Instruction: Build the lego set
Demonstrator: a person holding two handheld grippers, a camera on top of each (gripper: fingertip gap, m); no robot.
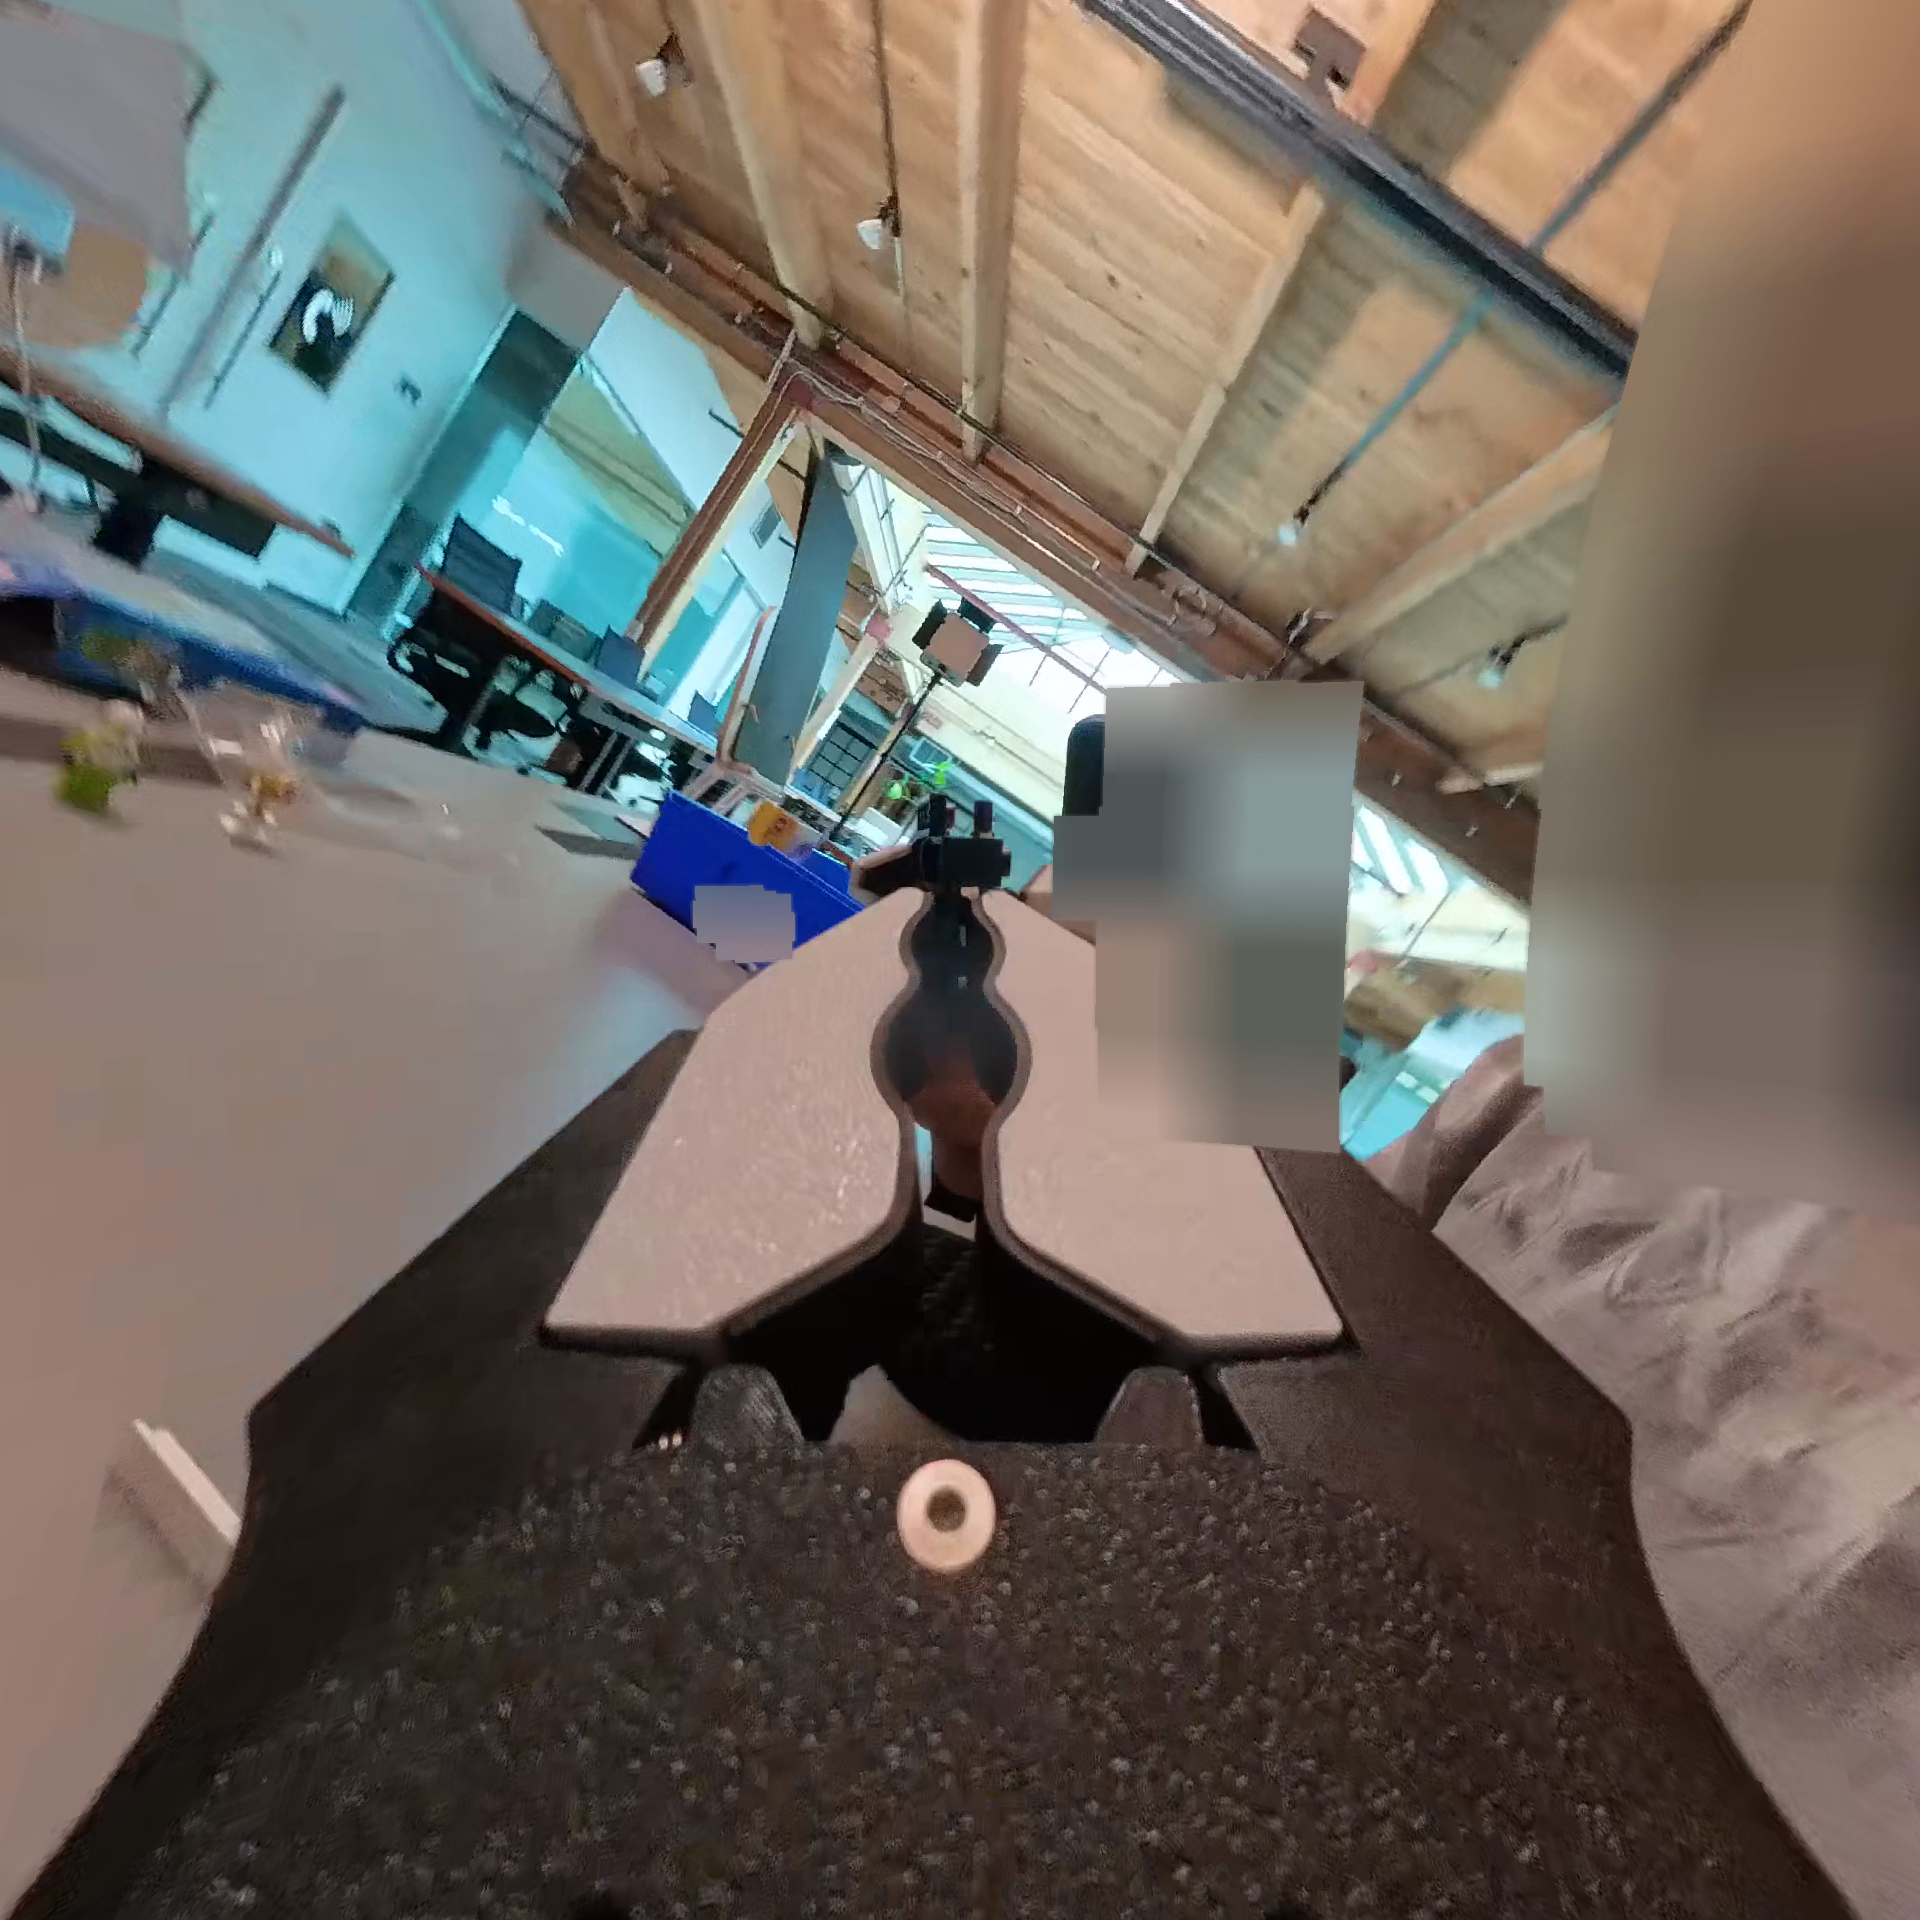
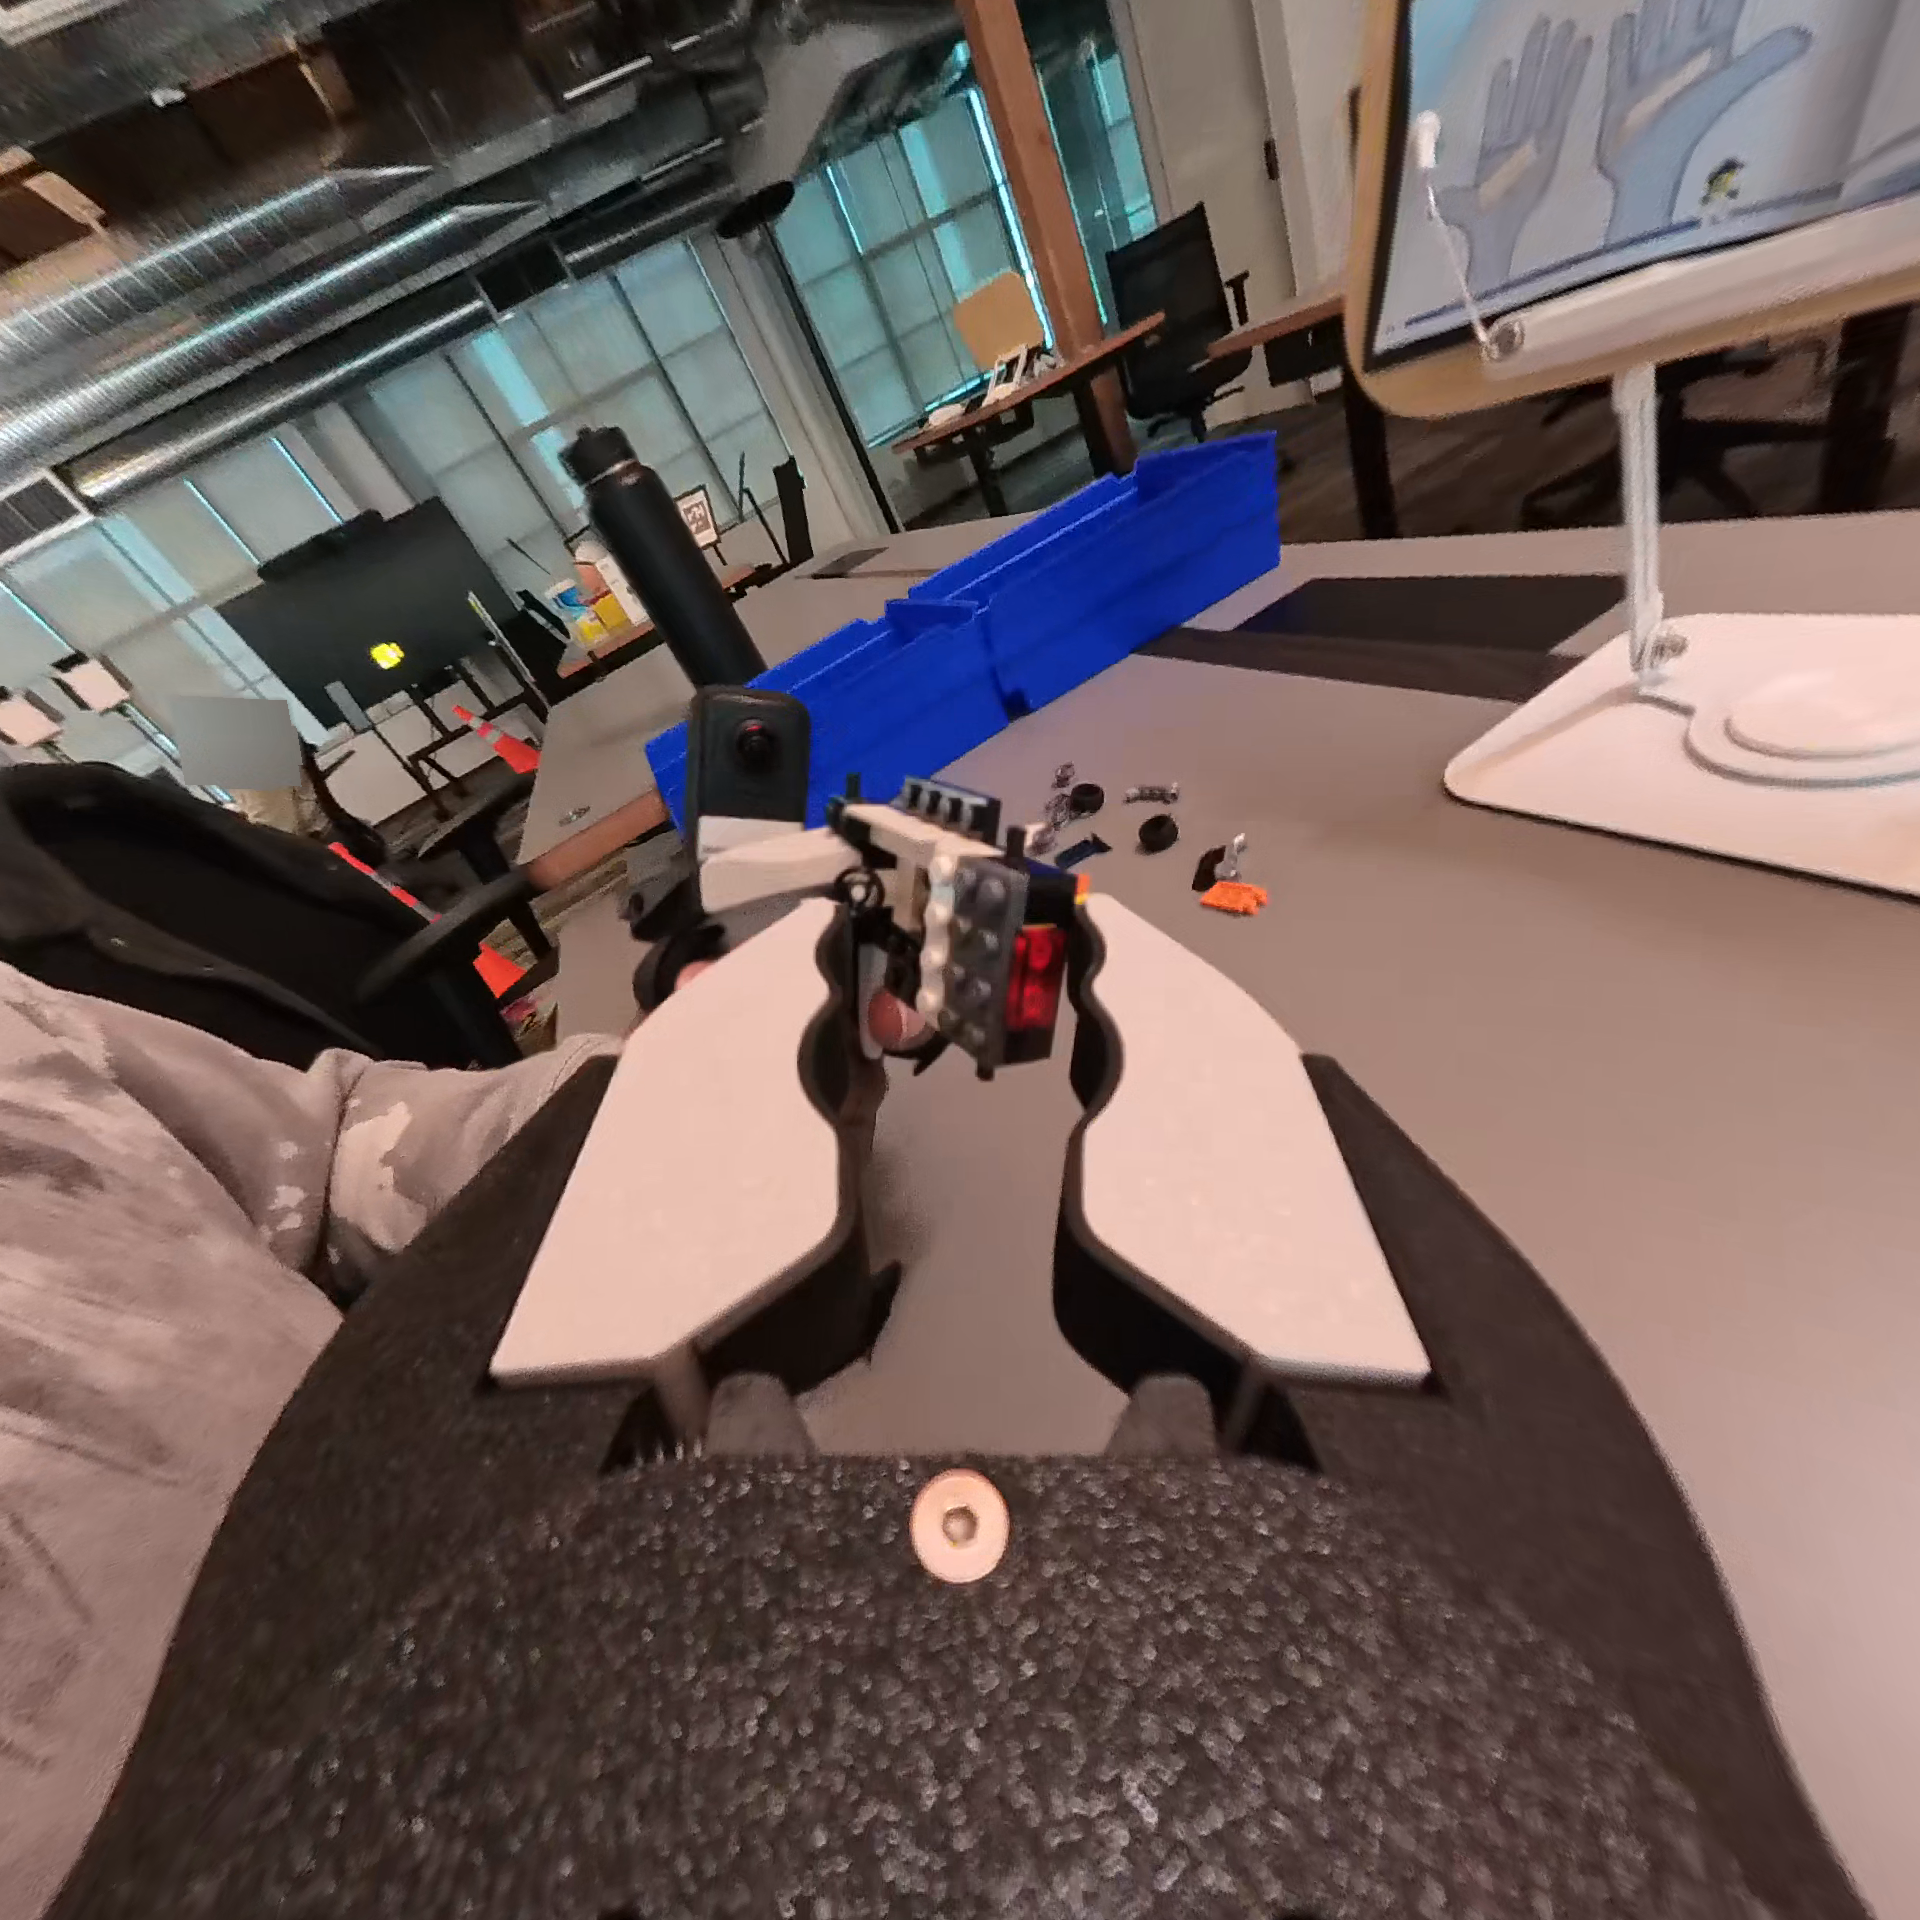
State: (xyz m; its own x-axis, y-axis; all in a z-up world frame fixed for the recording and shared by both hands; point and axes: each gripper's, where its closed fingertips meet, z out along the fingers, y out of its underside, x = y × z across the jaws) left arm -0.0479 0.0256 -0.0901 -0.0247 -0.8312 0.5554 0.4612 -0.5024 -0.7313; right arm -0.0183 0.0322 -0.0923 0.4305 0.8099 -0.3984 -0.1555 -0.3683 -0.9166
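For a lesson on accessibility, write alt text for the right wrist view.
A half-built lego model of white, grey, red and black bricks sits between the fingers of the right claw above a grey table. Loose lego pieces lie beyond, before a blue bin.

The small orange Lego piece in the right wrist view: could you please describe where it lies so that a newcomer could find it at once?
Start at the white monitor base on the right of the grey table, then look towards the blue bins. A scatter of small loose parts lies between them, and the orange piece is at its near right edge. It is the only orange one; its neighbours are black or dark.
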